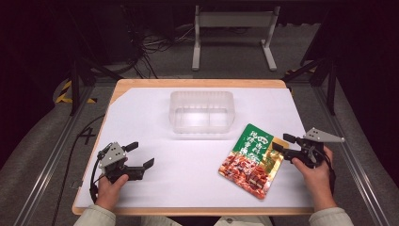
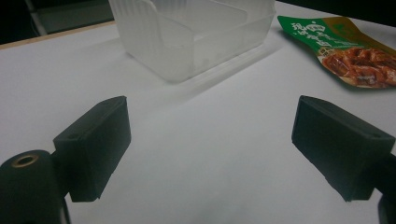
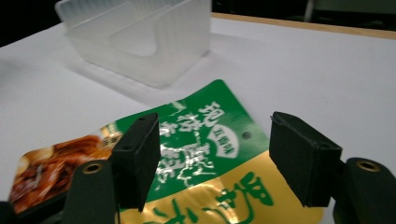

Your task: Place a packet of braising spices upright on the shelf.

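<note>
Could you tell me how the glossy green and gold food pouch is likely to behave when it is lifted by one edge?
The glossy green and gold food pouch lies flat and thin, so it will probably sag. Its shiny film, with glare in the right gripper view, may slip between the open right gripper pads.

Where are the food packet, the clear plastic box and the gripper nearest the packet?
food packet (image 1: 249, 161), high view, middle of its printed face.
clear plastic box (image 1: 176, 123), high view, on its near left wall.
right gripper (image 3: 212, 156), right gripper view, midway between its two black fingertips, above the packet.
</note>
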{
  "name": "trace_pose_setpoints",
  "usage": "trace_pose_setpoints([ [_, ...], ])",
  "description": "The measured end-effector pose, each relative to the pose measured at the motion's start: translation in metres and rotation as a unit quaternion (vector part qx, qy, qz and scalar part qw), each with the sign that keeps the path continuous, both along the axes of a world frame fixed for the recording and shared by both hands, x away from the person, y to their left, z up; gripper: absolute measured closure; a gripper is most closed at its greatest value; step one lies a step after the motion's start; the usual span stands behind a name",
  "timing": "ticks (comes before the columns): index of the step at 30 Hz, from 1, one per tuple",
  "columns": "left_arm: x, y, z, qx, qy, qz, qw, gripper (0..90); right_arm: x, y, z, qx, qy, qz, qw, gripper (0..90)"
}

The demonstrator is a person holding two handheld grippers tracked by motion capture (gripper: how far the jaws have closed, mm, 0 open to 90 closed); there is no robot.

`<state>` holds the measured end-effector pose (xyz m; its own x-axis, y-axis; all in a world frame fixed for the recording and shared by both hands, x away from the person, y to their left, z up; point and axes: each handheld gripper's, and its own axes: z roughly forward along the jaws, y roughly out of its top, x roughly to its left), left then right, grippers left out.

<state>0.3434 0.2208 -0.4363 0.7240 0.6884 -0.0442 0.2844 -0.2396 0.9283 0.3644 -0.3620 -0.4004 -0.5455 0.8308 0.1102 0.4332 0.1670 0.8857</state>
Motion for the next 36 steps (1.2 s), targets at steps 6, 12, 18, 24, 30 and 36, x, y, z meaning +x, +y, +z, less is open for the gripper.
trace_pose_setpoints([
  [6,-0.001,0.000,-0.001,0.004,0.001,-0.004,1.0000,12.4,0.025,-0.002,0.012,0.007,0.012,-0.019,0.9997,31.9],
  [12,0.000,0.001,-0.002,0.004,0.004,-0.004,1.0000,12.2,0.043,-0.004,0.009,-0.004,0.055,-0.034,0.9979,30.4],
  [18,0.000,0.000,-0.002,0.004,0.005,-0.004,1.0000,12.0,0.055,-0.008,0.002,-0.012,0.086,-0.038,0.9955,27.5],
  [24,0.001,0.000,-0.002,0.004,0.006,-0.005,1.0000,12.0,0.060,-0.011,-0.017,-0.046,0.123,-0.048,0.9902,26.0],
  [30,0.001,0.000,-0.002,0.001,0.006,-0.005,1.0000,12.0,0.060,-0.012,-0.029,-0.052,0.146,-0.039,0.9872,24.8],
  [36,0.001,0.000,-0.001,-0.001,0.002,-0.010,1.0000,11.7,0.057,-0.011,-0.032,-0.044,0.156,-0.025,0.9865,24.1],
])
